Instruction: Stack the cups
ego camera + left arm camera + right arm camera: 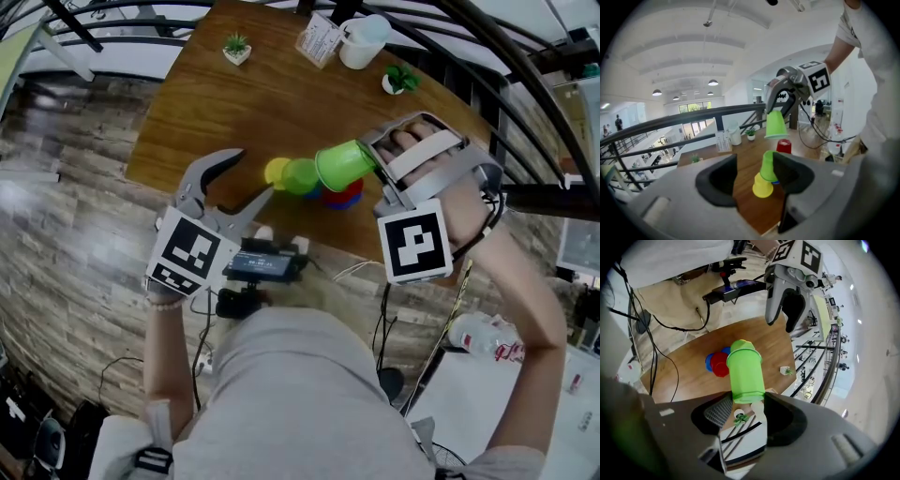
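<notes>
A wooden table (pixel 216 103) was seen from above, w/ a black railing (pixel 525 66) running past its far edge. The L gripper (pixel 253 174) was held over the near edge of the table. Its jaws were spread wide and nothing was between them; in the left gripper view only the table and the standing cups were seen through the gap. The R gripper (pixel 377 169) was held above the table's right part, tilted downward. Its jaws were pressed on the closed end of a light-green cup (pixel 343 165), so this cup was lifted clear of the table, and its mouth was pointed away from the gripper, approx. toward the other cups.

A white jug (pixel 362 41) and a card stand (pixel 319 39) were placed just beside each other at the far edge.

Four more cups were grouped near the table's front edge, all upside down. A darker green cup (pixel 301 176) was placed just beside a yellow cup (pixel 277 172), and they appeared to touch. A red cup (pixel 347 195) was under the lifted cup in the head view, w/ a blue cup (pixel 709 361) right against it.

Two small potted plants were on the table: one (pixel 236 47) at the far left, one (pixel 400 80) near the jug.
</notes>
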The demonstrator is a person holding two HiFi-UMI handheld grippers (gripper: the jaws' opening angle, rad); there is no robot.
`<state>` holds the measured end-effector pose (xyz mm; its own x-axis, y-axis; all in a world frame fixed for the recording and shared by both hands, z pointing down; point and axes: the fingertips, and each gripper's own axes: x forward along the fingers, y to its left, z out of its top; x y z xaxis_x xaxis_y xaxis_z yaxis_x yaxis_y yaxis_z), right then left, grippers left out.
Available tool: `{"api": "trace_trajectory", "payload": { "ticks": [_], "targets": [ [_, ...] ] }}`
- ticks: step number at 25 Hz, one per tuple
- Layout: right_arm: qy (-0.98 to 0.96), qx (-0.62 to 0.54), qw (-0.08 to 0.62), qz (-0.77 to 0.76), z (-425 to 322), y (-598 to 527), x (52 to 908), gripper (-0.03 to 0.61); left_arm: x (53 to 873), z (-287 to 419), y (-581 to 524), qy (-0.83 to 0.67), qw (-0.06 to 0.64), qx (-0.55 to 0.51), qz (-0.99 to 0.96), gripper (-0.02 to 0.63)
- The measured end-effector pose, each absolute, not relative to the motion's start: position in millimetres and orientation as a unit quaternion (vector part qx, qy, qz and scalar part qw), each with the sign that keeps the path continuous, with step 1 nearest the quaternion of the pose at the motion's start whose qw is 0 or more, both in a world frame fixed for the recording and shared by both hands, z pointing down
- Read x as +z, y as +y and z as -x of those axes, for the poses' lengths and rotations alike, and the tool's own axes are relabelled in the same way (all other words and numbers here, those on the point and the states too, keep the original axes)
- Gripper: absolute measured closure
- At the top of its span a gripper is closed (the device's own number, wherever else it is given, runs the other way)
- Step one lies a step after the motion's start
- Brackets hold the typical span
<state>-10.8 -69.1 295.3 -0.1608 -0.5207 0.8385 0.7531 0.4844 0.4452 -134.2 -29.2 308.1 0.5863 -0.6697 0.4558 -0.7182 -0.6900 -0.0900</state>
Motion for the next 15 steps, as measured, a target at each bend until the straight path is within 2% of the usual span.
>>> {"api": "trace_trajectory", "payload": {
  "ticks": [7,15],
  "targets": [
    [-0.463,-0.59,0.647,0.137,16,-69,304,0.365,309,135,-27,-0.389,0.052,0.229,-0.891,0.377],
    [-0.383,-0.634,0.653,0.157,16,-69,312,0.365,310,137,-26,-0.39,0.053,0.225,-0.891,0.377]
  ]
}}
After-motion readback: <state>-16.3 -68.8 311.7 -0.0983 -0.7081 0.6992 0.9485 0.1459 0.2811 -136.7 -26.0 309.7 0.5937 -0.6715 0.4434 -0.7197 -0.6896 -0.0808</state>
